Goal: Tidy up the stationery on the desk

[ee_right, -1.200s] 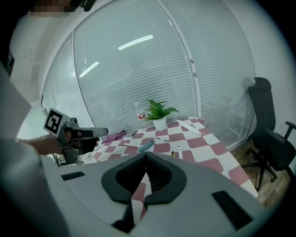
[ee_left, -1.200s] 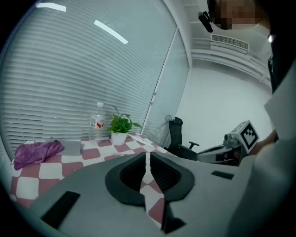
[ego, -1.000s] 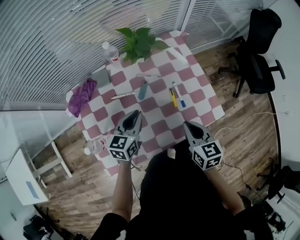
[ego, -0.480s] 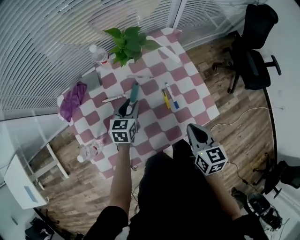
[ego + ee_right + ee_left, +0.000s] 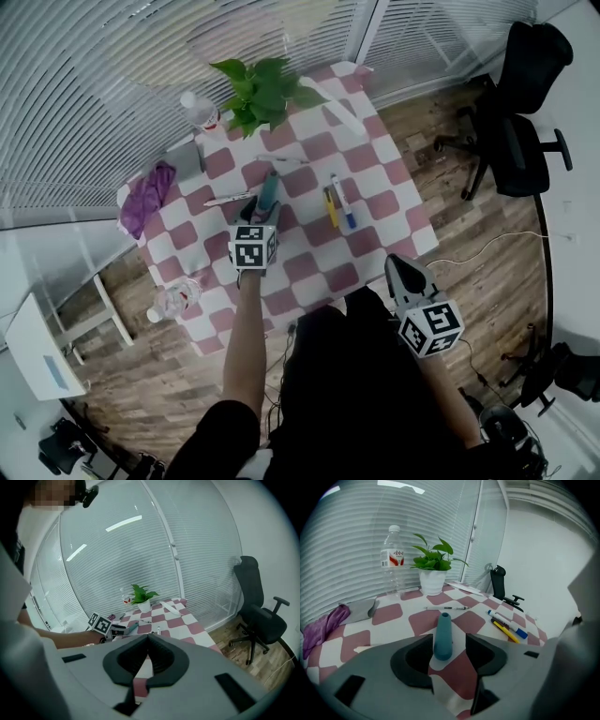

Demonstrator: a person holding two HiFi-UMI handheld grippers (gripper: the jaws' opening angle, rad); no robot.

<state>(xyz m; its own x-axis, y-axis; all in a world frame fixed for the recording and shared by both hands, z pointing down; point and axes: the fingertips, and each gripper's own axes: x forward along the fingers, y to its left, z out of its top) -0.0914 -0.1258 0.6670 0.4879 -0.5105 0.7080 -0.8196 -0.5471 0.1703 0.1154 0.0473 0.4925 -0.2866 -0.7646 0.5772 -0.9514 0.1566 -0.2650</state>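
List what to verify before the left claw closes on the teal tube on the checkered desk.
1. Left claw open: ok. The jaws stand apart and have just been opening.
2. Teal tube between the jaws: ok. Its near end lies there and the pads are not pressing on it.
3. Tube centred: not ok. It lies nearer the jaw at picture left.
4. Neighbours clear: ok. The white pen and the blue-capped marker lie apart from the tube.
5. Right claw out of the way: ok. It is shut, empty and well away from the tube.
6. Drop-off spot: cannot tell.
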